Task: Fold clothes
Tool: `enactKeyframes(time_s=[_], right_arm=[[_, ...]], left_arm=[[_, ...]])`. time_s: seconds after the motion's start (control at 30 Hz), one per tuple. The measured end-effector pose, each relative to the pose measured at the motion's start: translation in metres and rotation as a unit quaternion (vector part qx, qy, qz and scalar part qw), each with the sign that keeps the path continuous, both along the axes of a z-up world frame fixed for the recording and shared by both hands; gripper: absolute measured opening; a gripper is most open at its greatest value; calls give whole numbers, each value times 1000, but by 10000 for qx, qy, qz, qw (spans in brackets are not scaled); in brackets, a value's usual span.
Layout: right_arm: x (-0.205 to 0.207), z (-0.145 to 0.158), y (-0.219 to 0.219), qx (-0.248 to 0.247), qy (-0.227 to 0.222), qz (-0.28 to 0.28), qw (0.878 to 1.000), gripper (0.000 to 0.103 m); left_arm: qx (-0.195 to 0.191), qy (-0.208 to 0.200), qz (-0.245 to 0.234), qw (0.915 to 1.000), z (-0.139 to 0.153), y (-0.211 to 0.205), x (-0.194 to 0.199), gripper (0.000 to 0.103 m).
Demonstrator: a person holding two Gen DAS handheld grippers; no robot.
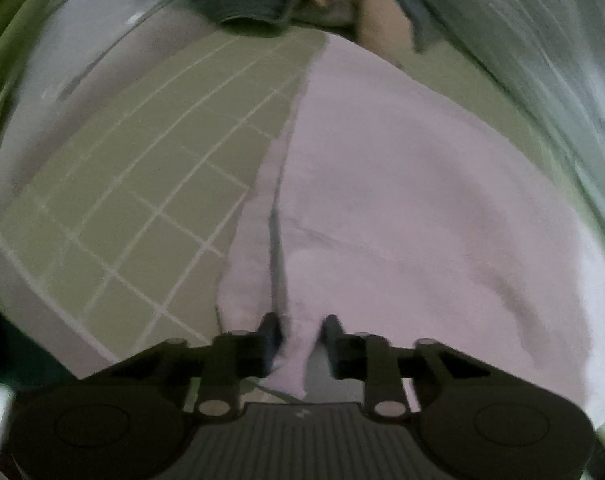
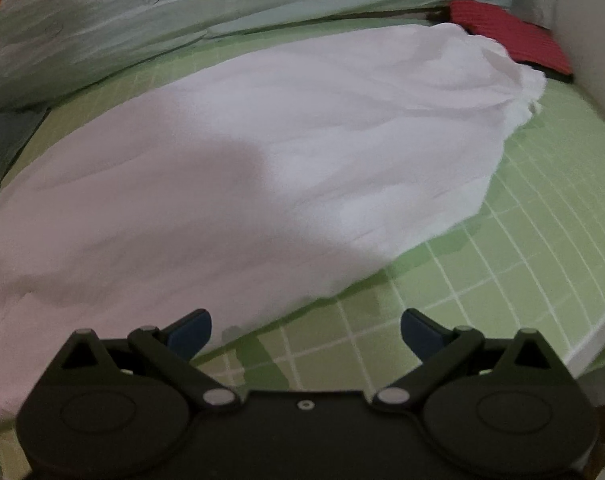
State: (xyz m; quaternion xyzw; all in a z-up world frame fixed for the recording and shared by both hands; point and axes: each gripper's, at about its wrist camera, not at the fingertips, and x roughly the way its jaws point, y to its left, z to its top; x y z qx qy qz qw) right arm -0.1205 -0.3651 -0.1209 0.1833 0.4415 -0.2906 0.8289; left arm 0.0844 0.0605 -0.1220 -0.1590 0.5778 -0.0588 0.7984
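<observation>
our left gripper [image 1: 300, 334] has its jaws pinched on an edge of the white garment [image 2: 262, 168], spread on the green grid mat [image 2: 502, 280]; the right gripper [image 2: 305, 330] hangs released. we'd keep the pinched edge taut and level.

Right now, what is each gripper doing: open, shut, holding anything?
Left gripper: shut on the white garment.
Right gripper: open, holding nothing, over the green gridded mat.

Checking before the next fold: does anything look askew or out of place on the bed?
Mostly fine. The white garment lies diagonally across the green grid mat, and its far end is bunched and wrinkled rather than flat. The left claw pinches an edge; the right claw is open, holding nothing.
</observation>
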Motion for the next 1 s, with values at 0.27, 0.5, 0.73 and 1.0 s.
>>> enactKeyframes(time_s=[0.27,0.5,0.73,1.0], right_arm=[[-12,11,-68,-21,-39,69,10000,102],[-33,15,-128,-97,31,139,9999,102],[-67,17,-194,-285,164,-34,9995,102],[-87,12,-234,-107,108,-277,9995,102]], left_arm=[[-222,-337,729,9965,30,-27,1,10],[187,-1411,-544,9883,78,-155,6,10],[494,-1496,-1986,9673,48,-303,-38,10],[1052,-1348,-2301,9580,23,-341,-80,14]])
